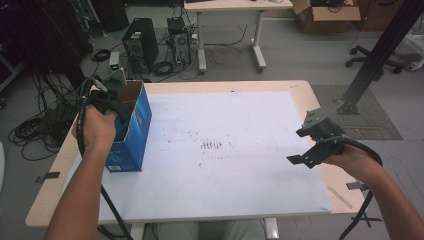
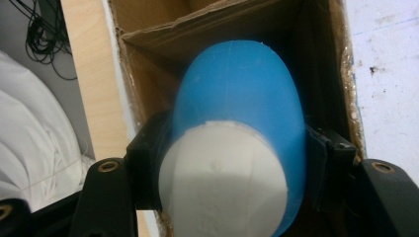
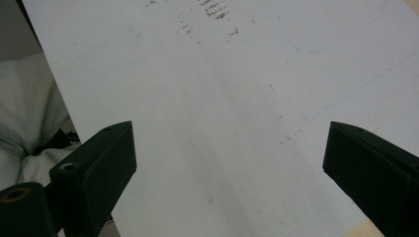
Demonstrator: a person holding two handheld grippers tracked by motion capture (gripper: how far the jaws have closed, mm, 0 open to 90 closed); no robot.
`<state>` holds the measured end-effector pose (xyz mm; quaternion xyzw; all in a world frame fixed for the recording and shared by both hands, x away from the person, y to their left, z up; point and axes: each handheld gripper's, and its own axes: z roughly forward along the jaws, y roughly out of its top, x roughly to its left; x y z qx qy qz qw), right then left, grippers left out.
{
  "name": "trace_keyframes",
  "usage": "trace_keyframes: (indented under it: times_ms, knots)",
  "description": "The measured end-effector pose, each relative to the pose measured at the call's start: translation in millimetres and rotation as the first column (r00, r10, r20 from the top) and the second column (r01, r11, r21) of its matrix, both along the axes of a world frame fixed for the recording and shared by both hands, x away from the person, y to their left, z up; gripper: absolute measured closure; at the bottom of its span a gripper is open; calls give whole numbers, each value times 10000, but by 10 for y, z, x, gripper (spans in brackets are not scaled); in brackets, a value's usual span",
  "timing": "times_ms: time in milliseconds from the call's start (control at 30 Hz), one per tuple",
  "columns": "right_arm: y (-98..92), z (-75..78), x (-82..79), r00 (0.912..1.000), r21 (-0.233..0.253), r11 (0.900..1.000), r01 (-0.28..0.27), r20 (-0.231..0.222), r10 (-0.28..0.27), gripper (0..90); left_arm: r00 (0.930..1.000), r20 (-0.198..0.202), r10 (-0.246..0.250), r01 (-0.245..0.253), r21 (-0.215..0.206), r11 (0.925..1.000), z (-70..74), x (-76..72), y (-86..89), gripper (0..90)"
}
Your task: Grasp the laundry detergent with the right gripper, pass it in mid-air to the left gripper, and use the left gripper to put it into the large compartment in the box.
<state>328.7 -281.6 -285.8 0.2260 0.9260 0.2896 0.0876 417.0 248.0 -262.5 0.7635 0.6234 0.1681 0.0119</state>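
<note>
A blue cardboard box (image 1: pixel 131 131) with an open top stands at the left of the white mat (image 1: pixel 240 175). My left gripper (image 1: pixel 111 102) hangs at the box's mouth, with the hand resting against its left side. In the left gripper view this gripper (image 2: pixel 237 148) is shut on a rounded blue object with a white end (image 2: pixel 237 94), held just above the brown inside of the box (image 2: pixel 158 29). My right gripper (image 1: pixel 307 150) hovers over the mat's right edge. Its jaws (image 3: pixel 230 138) are wide open with only the mat (image 3: pixel 222 74) beneath.
Dark smudges (image 1: pixel 212 145) mark the mat's centre. Beyond the table, a computer tower (image 1: pixel 141 45) and cables lie on the floor, with a desk (image 1: pixel 235 6) and a cardboard carton (image 1: pixel 325 17) farther back. A black slanted post (image 1: pixel 380 50) rises at the right.
</note>
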Motion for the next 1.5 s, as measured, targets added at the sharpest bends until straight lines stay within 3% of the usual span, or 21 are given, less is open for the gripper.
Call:
trace_keyframes:
  times_ms: [367,667,1000,1133,1200,1400,1500]
  knots:
    - [-19,-10,-5,10000,-40,10000,48,-35,-48,59,9997,-203,-130,130,23,9999,-111,23,4,386]
    - [-23,-25,-9,9999,-24,10000,81,-73,-81,61,9995,-263,-186,187,58,9998,-118,42,-10,385]
    - [-27,-49,-20,9999,-41,10000,66,-143,-67,63,9991,-378,-194,188,-148,9997,-114,54,36,380]
    - [-26,-45,-24,9999,-21,10000,65,-147,-65,64,9994,-330,-74,55,-577,9983,-106,47,64,360]
    - [-25,-46,-25,9999,-15,10000,62,-155,-63,64,9993,-375,-95,74,-549,9985,-109,46,69,360]
    - [-27,-68,-29,9998,-46,10000,35,-197,-35,64,9991,-418,-54,28,-602,9982,-110,31,102,290]
    - [-24,-63,-28,9998,-72,10000,31,-205,-32,66,9996,-274,-56,35,-779,9970,-38,23,119,271]
